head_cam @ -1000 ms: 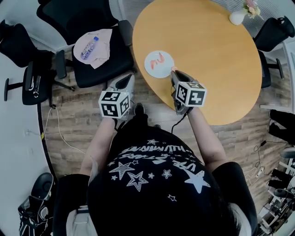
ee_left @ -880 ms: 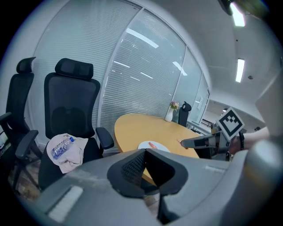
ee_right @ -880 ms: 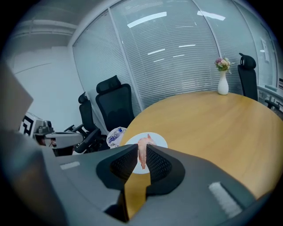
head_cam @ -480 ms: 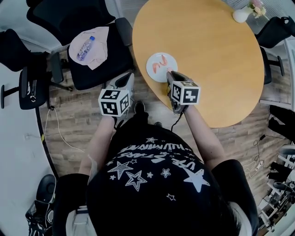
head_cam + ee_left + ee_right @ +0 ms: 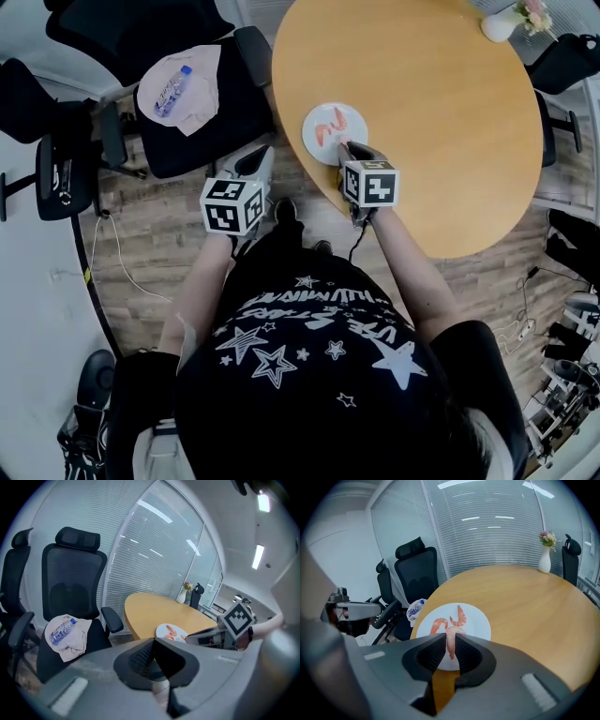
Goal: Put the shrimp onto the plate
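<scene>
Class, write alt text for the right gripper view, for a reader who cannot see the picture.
The right gripper pinches a pink shrimp between its jaws, with a white plate holding two more shrimp just beyond it. The plate sits near the edge of a round wooden table, with black office chairs and a vase of flowers beyond.

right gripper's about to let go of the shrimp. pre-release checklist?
1. Shrimp clamped between right gripper jaws: ok.
2. Shrimp over the plate: ok, near the plate's near edge.
3. Bare spot on the plate beside the two shrimp lying there: ok.
4. Height above the plate: cannot tell.
5. Left gripper shut, empty, off to the side of the table: ok.
</scene>
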Available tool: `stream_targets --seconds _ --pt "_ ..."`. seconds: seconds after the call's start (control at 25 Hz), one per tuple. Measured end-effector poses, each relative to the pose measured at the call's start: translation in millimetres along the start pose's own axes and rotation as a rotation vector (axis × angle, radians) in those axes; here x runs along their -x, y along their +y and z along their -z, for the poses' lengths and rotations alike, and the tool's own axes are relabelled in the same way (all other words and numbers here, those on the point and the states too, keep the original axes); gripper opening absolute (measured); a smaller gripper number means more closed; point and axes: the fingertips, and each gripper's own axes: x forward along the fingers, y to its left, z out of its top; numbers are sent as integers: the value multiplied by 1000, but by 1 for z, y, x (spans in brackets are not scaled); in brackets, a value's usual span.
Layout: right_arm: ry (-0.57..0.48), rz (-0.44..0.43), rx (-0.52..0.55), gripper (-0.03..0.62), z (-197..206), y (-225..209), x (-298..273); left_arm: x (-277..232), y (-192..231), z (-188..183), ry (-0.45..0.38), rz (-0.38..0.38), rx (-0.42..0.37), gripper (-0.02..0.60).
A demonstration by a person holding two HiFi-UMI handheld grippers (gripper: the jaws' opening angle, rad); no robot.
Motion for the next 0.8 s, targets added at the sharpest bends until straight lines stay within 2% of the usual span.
stream_targets --seconds 0.56,0.8 --pt "52 42 43 64 4 2 -12 4 2 3 3 16 4 2" --pt "62 27 33 66 5 5 -16 8 5 4 -5 9 10 2"
